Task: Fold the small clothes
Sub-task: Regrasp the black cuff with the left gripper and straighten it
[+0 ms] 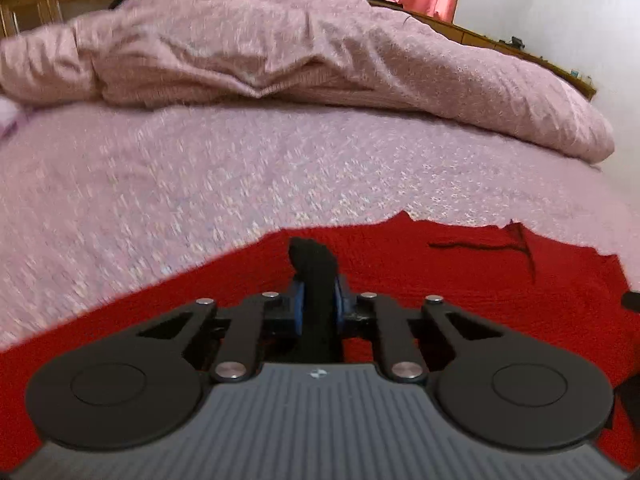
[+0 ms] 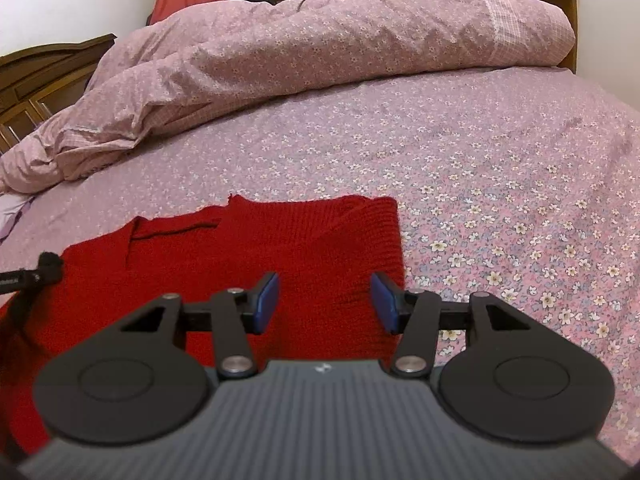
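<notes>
The left wrist view was blurred, and the body of the left gripper covered the near part of the red sweater, so its lower edge could not be seen. Between the blue pads of this gripper stood a dark piece of cloth — what it was exactly I could not tell. The pads were nearly together and pressed on it from both sides.

The red sweater lay flat on the bed, which had a pink flowered sheet. It was of ribbed knit, its right side folded into a straight edge. Beyond the sweater lay a rumpled duvet of similar pink cloth.

The right gripper stood over the sweater's right part, half open — nothing between its pads.
</notes>
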